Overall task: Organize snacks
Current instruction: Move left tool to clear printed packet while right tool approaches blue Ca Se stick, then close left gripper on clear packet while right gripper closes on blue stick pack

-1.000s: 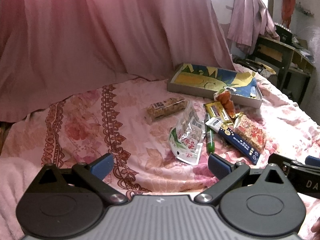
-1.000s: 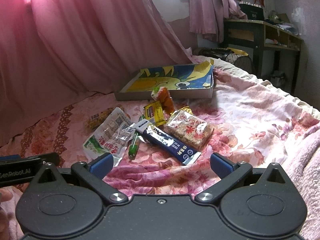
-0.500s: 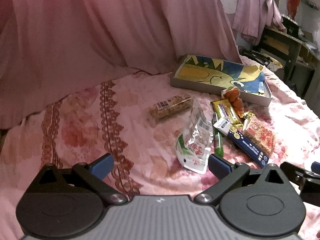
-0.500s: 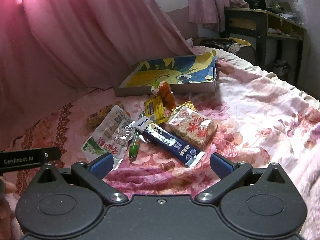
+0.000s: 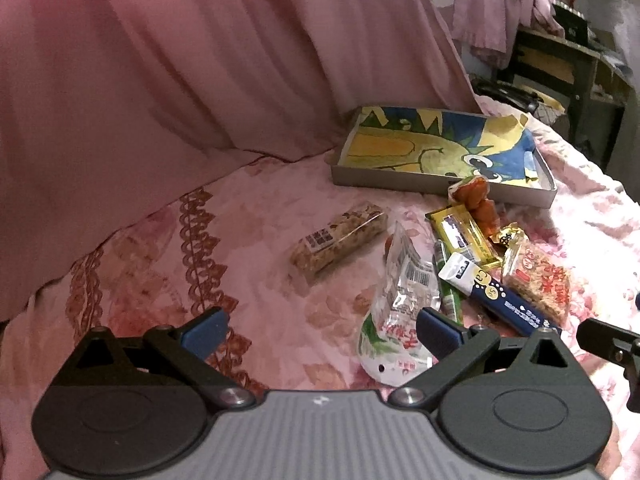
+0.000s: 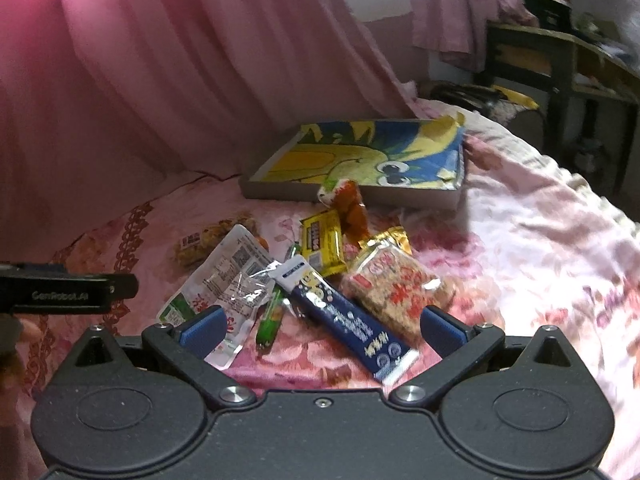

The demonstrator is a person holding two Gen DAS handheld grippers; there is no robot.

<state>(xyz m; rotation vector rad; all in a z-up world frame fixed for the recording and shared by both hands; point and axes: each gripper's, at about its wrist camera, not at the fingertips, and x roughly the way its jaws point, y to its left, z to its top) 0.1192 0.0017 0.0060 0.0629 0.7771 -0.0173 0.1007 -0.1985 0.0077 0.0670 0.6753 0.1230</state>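
Snacks lie in a loose heap on the bed (image 6: 540, 248), none of them sorted yet, so I judge we are at the very start: approach, before any pick. Both tools are released, jaws spread wide and empty. Between the jaws of my right gripper (image 6: 320, 326) sits the navy stick pack (image 6: 344, 320), nearest of all, its white end pointing toward me. Just at the right jaw is the red-printed rice cracker pack (image 6: 396, 286), touching the navy one; at the left jaw is the clear pouch (image 6: 220, 284) with the green tube (image 6: 270, 314) beside it. Ahead of the jaws lie the yellow bar (image 6: 324, 242) and the orange snack bag (image 6: 350, 208), the latter resting against the tray (image 6: 348, 196), which has a cartoon-printed lining and nothing in it.

My left gripper (image 5: 318, 330) hovers with bare bedding between its jaws; the clear pouch (image 5: 400, 304) is at its right jaw, and the nut bar (image 5: 340, 242) lies ahead, apart from the heap.

Next, I reckon, the right gripper should drop onto the navy pack and pinch it across its narrow width, without catching the cracker pack alongside, then carry it to the tray.
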